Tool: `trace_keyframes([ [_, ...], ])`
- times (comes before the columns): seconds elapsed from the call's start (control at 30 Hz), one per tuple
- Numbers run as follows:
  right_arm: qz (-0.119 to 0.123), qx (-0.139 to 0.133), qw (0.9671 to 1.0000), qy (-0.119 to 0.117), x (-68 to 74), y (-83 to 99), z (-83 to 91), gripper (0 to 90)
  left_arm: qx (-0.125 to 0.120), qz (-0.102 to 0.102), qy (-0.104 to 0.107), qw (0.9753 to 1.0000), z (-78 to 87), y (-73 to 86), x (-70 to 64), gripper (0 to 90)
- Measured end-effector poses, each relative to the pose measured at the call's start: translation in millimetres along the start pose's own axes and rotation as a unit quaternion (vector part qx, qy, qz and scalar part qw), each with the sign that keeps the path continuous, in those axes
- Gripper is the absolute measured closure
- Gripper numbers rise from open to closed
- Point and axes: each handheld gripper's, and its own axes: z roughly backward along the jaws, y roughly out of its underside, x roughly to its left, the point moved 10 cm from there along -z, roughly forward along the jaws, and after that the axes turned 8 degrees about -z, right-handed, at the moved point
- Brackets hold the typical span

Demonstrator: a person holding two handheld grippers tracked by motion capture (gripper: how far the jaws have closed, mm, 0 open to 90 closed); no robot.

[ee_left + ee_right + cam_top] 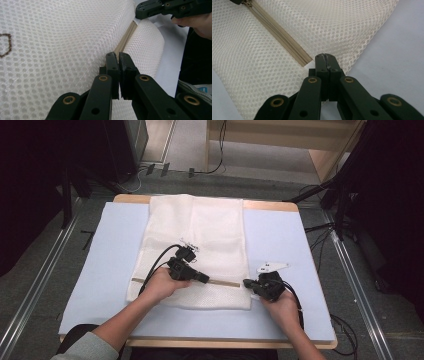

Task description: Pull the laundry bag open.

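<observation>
A white mesh bag (195, 252) lies flat in the middle of the frame on the pale blue tabletop (115, 270), with a beige zipper (225, 283) running across its lower part. The left gripper (202, 278) sits on the zipper at centre frame, its jaws nearly together on the zipper line, while the right gripper (246, 283) at lower right is pinched closed on the bag's edge at the zipper's end. A brown stitched mark (6, 45) at the left edge of the left gripper view is too cropped to read.
</observation>
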Motion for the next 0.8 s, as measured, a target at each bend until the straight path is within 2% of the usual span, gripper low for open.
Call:
trace_keyframes([
  [0.2,0.000,0.000,1.0000,0.001,-0.4,-0.1,0.1,90.0,0.000,0.010,0.000,1.0000,8.8,6.5,5.5,88.8],
  [0.33,0.000,0.000,1.0000,0.001,-0.3,0.0,0.1,90.0,0.000,0.007,-0.002,1.0000,10.7,8.9,6.5,88.8],
  [0.5,0.000,0.000,1.0000,0.001,-0.9,0.1,0.3,90.0,-0.003,0.012,-0.008,0.9999,18.3,12.6,11.9,88.8],
  [0.8,0.000,0.000,1.0000,0.000,-1.1,0.2,0.5,90.0,-0.006,0.022,-0.006,0.9997,33.1,24.1,19.3,88.8],
])
